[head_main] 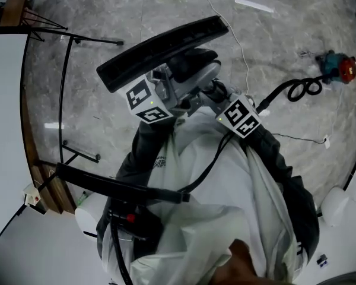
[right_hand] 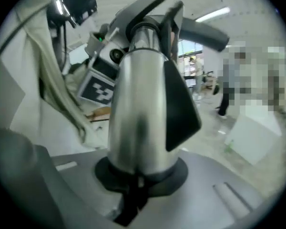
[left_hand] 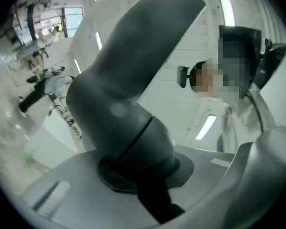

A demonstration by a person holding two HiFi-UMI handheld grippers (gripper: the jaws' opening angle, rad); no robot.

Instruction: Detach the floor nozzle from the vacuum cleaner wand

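- Your left claw (left_hand: 148, 178) is narrowed almost fully and clamps the dark grey neck (left_hand: 133, 104) of the floor nozzle (head_main: 163, 49). The nozzle is held in the air across the upper middle of the head view, well above the floor (head_main: 279, 58).
- Your right claw (right_hand: 136, 180) is likewise closed down on the silver wand (right_hand: 138, 109), gripping it just below the black catch (right_hand: 181, 104). The two parts look joined, so the split is not yet made.
- If you pull without the catch pressed, the joint will likely bind. The round, shiny wand may then slide through the right claw's pads.
- If you twist instead of pulling straight along the tube, the neck may simply turn in the left claw and nothing comes apart.
- If the joint lets go suddenly, the long head is held only at its neck. It could swing down, pivot out of the left claw and drop to the floor.
- The claws sit close together near the middle of the head view, so a jerk could knock one against the other.
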